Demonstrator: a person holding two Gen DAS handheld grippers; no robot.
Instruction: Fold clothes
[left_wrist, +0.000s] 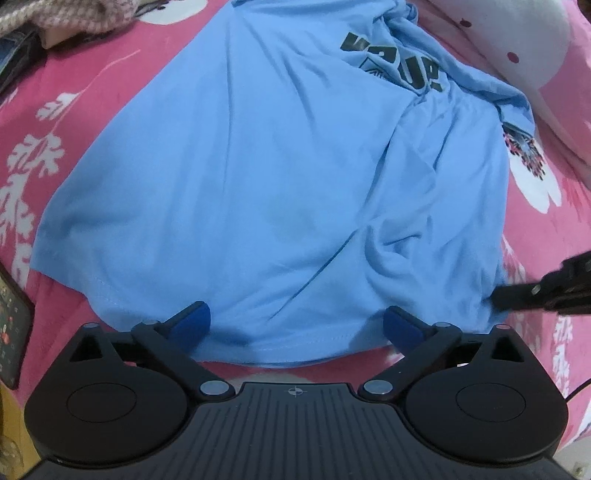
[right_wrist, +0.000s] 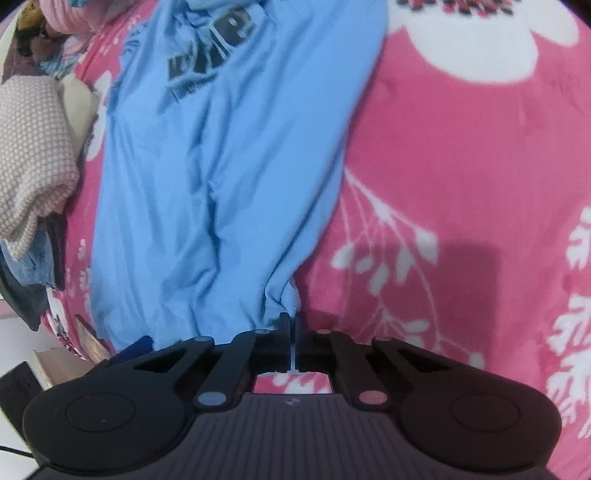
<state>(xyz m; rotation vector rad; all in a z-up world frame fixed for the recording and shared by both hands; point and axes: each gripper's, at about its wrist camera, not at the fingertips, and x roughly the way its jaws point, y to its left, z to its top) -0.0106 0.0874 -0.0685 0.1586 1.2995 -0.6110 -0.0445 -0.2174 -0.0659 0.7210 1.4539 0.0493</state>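
Note:
A light blue T-shirt (left_wrist: 258, 166) with dark printed lettering (left_wrist: 395, 62) lies spread and wrinkled on a pink floral blanket (left_wrist: 92, 92). Its hem faces me. My left gripper (left_wrist: 297, 325) hangs open just above that hem, its blue pads (left_wrist: 192, 325) wide apart with nothing pinched. In the right wrist view the same shirt (right_wrist: 207, 184) runs up the left half of the picture. My right gripper (right_wrist: 291, 321) is shut on the shirt's lower right corner, where the fabric bunches into the jaws. The right gripper (left_wrist: 498, 299) also shows at the shirt's right edge in the left wrist view.
A beige knit garment (right_wrist: 33, 147) sits on a stack of dark and denim clothes (right_wrist: 33, 269) left of the shirt. A white dotted pillow (left_wrist: 517, 44) lies at the far right. The bare blanket (right_wrist: 461, 166) stretches right of the shirt. A dark patterned object (left_wrist: 11, 321) lies at the left edge.

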